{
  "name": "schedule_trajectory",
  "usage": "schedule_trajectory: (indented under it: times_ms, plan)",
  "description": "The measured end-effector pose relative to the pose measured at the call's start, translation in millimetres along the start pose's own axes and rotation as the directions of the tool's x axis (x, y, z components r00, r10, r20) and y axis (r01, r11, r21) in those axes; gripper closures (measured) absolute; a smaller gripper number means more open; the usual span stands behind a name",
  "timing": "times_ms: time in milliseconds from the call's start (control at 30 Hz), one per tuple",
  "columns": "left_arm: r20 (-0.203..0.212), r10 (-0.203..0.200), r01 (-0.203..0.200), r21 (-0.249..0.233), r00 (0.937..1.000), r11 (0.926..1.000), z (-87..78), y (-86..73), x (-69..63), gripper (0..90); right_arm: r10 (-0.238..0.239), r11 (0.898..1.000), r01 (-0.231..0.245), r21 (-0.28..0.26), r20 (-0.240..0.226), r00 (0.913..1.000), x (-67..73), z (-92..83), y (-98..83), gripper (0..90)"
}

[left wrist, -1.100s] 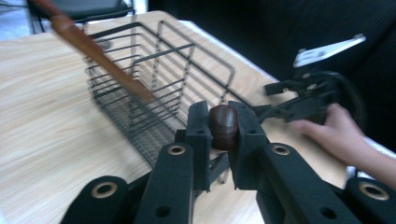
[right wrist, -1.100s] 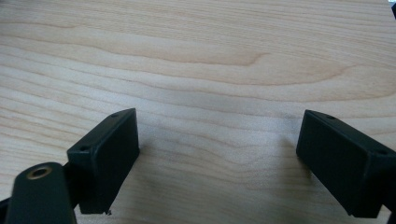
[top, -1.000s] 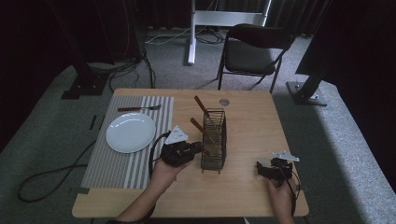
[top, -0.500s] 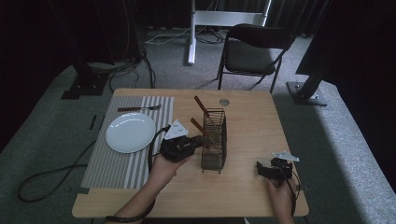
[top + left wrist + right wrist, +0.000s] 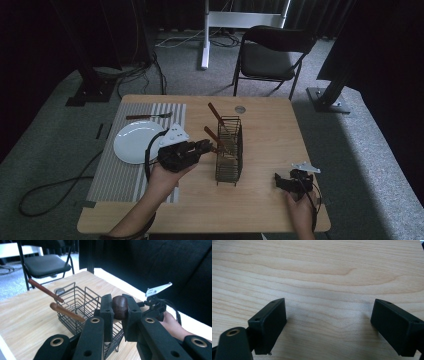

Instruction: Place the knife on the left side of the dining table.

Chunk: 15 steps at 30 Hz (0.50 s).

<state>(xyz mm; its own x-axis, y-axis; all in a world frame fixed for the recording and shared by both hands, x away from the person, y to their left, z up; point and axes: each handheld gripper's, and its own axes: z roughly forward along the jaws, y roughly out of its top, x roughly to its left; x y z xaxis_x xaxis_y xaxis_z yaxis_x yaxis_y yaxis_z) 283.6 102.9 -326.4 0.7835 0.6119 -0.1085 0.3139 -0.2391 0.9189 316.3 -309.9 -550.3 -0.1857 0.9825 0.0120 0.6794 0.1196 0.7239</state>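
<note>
Gripping a dark wooden utensil handle (image 5: 119, 307) by its rounded end, the left gripper (image 5: 205, 146) has its two jaws clamped on that handle, as the left gripper view shows plainly. Directly ahead of these jaws, and just beyond the held end, stands the black wire basket (image 5: 230, 150); two other wooden handles (image 5: 65, 311) lean out of it toward the gripper's left. The held utensil's long axis appears to run forward and down from the jaws into the basket, though its lower part is hidden behind the jaws, so this is a judgement. The left hand (image 5: 165, 175) is the nearer one to the basket; the forearm reaches in from the near edge and the gripper is held level, pointing across the table (image 5: 270, 125) at the basket's upper rim. Any lift or lowering would likely follow that handle axis.

Resting well apart, off to the far side of the basket, the right gripper (image 5: 291, 182) lies low over bare wood; its jaws stand wide apart with nothing between them. Behind the left gripper sit a white plate (image 5: 132, 142) and a striped mat (image 5: 117, 175).
</note>
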Motion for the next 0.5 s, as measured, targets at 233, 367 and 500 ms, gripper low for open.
schedule_trajectory:
  times_ms: [233, 367, 500]
  plan:
    - [-0.018, 0.012, -0.013, -0.051, 0.9998, 0.9986, -29.8, 12.1, 1.6, 80.8, 0.002, 1.0, -0.002, -0.001, 0.0, 1.0, 0.2, 0.0, 0.0, 12.4]
    - [-0.048, 0.006, -0.01, -0.073, 0.9988, 0.9973, -47.0, 13.5, 6.5, 80.8, 0.001, 1.0, -0.001, 0.0, 0.0, 1.0, 0.1, 0.0, 0.0, 12.3]
    - [-0.075, -0.007, 0.002, -0.072, 0.9971, 0.9974, -58.7, 8.3, 13.5, 80.8, 0.001, 1.0, -0.001, 0.0, 0.0, 1.0, 0.1, 0.0, 0.0, 12.3]
